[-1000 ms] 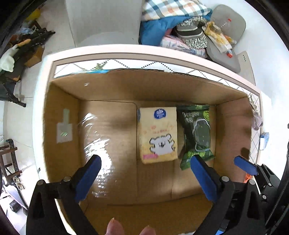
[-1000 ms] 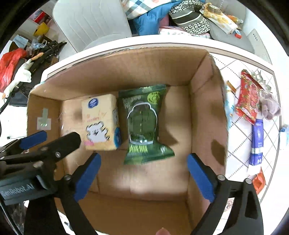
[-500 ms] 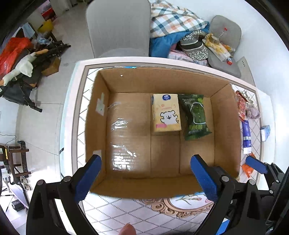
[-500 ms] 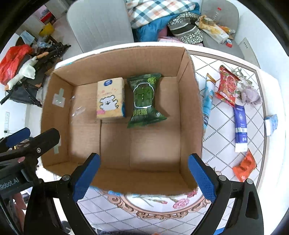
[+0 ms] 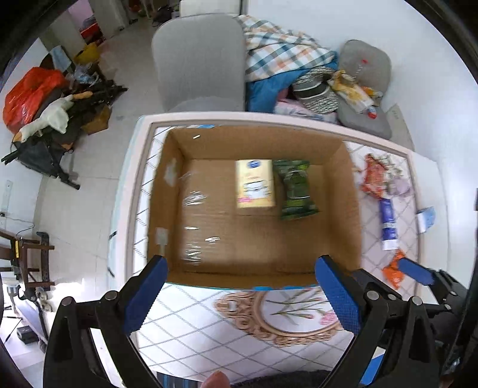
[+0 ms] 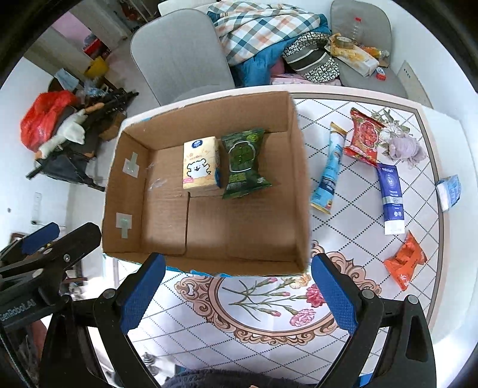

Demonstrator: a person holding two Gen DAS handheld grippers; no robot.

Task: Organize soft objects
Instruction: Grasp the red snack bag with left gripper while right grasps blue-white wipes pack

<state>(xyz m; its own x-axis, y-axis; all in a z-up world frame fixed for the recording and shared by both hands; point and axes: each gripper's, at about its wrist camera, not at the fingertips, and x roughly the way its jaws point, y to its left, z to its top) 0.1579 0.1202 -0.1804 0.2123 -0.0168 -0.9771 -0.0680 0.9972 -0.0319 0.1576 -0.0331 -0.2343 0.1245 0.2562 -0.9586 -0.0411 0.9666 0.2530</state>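
Patterned tablecloth (image 6: 343, 238), brown cardboard box (image 6: 298, 191), yellow pack (image 6: 200, 167), green pouch (image 6: 243, 162)

The right claw (image 6: 237, 292) fills the lower frame with both blue pads spread wide and nothing between them, above the floral counter (image 6: 260, 301). At center stands an open cardboard box (image 6: 300, 191) holding 2 items side by side, a yellow tissue pack (image 6: 199, 163) and a green snack bag (image 6: 243, 162). Right of the box lie 6 loose items, among them a blue tube (image 6: 390, 197) and an orange packet (image 6: 404, 260).

A grey chair (image 6: 179, 56) stands behind the patterned table (image 6: 269, 301). Beside it, a plaid blanket (image 6: 263, 27) tops a clothes heap. A red bag (image 6: 44, 116) sits on the floor, left.
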